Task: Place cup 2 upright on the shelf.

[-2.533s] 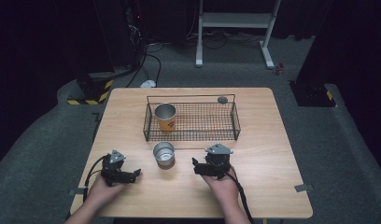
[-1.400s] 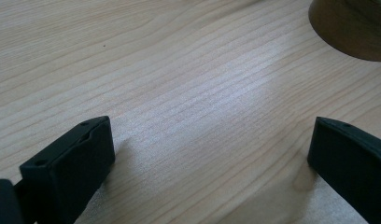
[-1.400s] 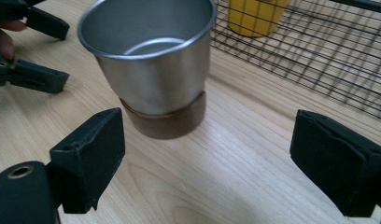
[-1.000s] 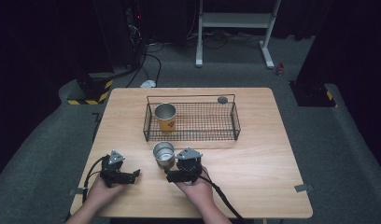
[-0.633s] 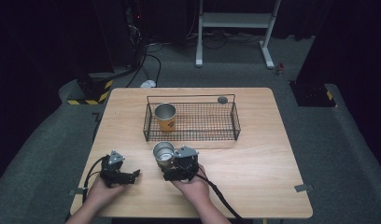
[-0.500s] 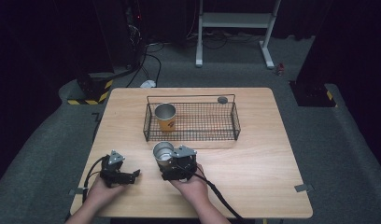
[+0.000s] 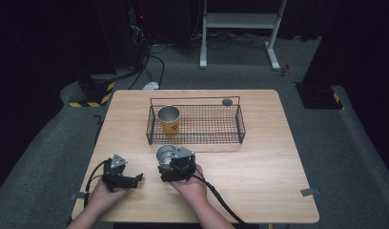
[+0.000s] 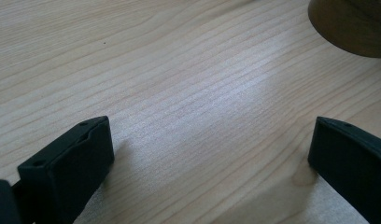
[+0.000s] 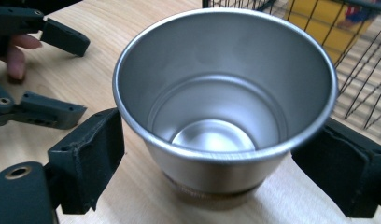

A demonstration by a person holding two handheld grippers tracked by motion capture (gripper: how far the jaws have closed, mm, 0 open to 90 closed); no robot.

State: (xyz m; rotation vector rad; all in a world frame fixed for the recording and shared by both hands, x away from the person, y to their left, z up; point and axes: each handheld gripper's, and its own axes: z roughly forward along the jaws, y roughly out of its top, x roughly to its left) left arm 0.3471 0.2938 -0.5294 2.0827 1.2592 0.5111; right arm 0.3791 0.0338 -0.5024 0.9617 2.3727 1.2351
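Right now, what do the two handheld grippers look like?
Both are black, blocky tools. The left gripper and right gripper each carry a grey three-cornered plate on top and trail a black cable. Each claw has two thick black rectangular jaws. The forearms are bare, with no sleeves visible.

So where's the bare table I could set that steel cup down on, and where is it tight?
The widest bare stretch of the table is its right half, right of the right claw and in front of the wire basket. A narrower strip lies left of the basket. It is crowded around the steel cup, between both claws and the basket.
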